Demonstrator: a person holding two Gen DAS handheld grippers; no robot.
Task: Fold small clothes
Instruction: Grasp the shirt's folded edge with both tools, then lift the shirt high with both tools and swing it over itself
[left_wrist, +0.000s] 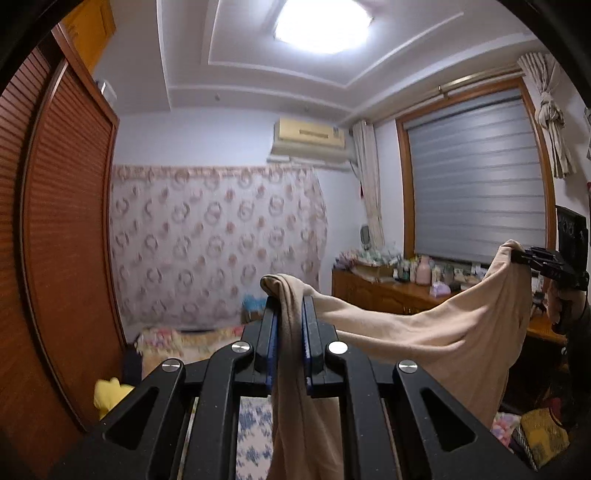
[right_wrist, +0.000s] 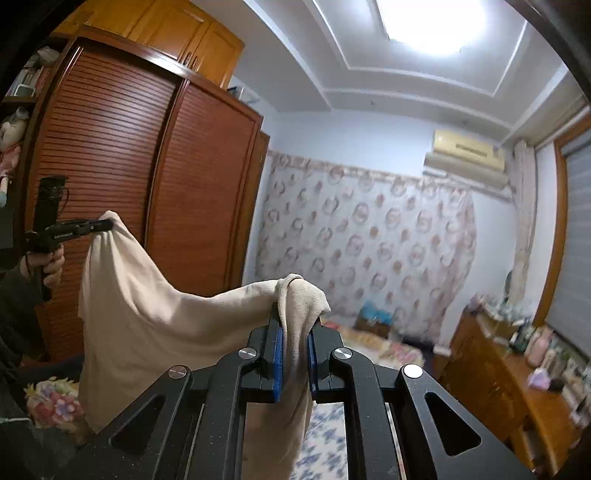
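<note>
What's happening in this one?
A person holds a beige garment up in the air in a bedroom, stretched between two handheld grippers. The left gripper is shut on one bunched corner, and the right gripper is shut on the other. The cloth sags between them and hangs down. No fold shows yet.

Louvred wardrobe (right_wrist: 122, 177), bright ceiling light (left_wrist: 321, 26), blinded window (left_wrist: 476, 181).
</note>
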